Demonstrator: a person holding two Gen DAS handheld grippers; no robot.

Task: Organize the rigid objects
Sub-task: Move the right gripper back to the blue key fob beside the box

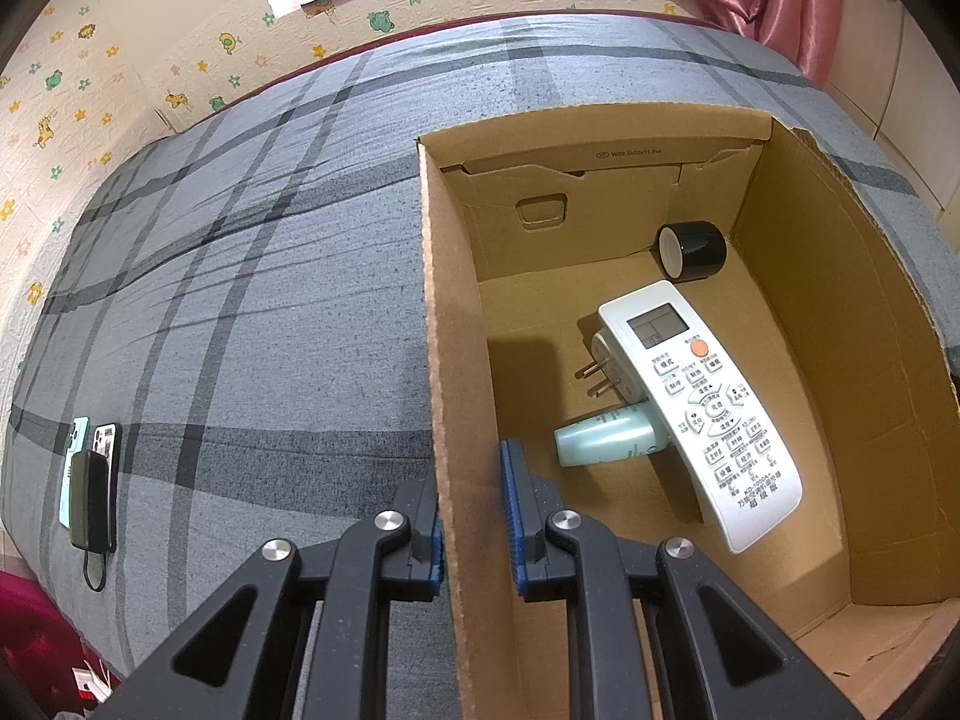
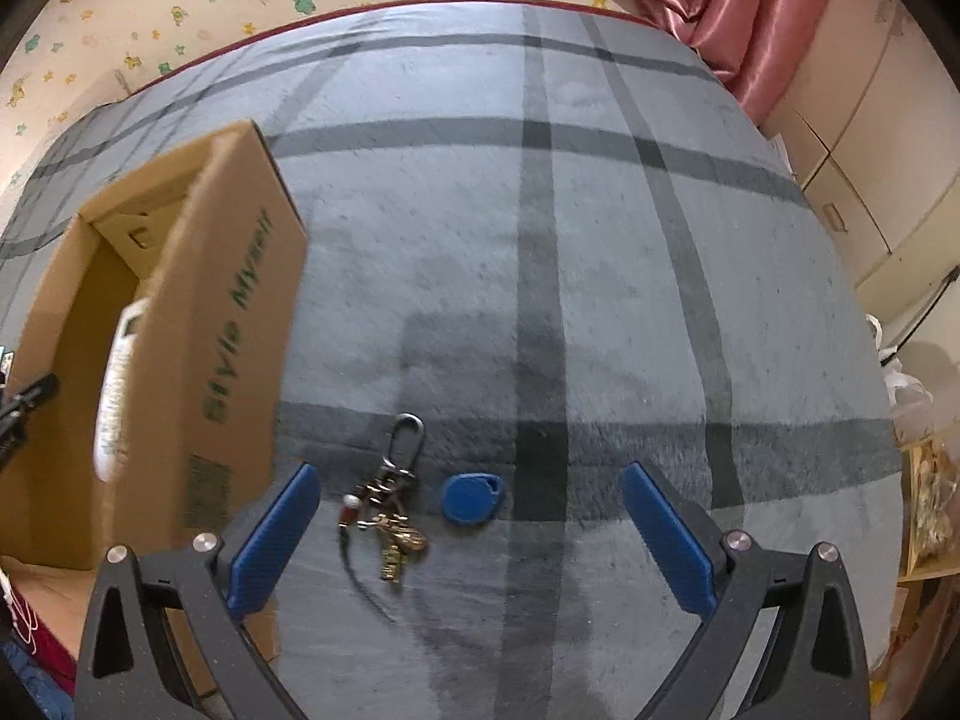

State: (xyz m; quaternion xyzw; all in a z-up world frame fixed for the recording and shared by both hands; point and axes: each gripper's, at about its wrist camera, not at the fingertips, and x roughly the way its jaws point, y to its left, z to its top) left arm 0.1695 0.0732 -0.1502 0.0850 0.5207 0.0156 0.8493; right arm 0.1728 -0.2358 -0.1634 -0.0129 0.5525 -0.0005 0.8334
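"W29.5x22x11.5x4" is printed on the far inner flap of the cardboard box, and green lettering that seems to read "Style Myself" is seen on its outer right wall in the right wrist view. The white remote control is marked "KD-1000A+" above Chinese characters near its lower end; the button labels are too small to be read.

The box is set on a bed covered by a grey checked blanket, with cartoon-animal wallpaper and a pink curtain behind it. Inside the box, the remote is laid across a white plug adapter and a pale green bottle, and a black roll is seen at the far right corner. Two phones and a black power bank are laid near the bed's left edge.

The left gripper is clamped on the box's left wall, one pad on each side. The right gripper is spread wide and empty above a key ring and a blue key fob, both resting on the blanket just beside the box's right wall, between the fingers and untouched by them.
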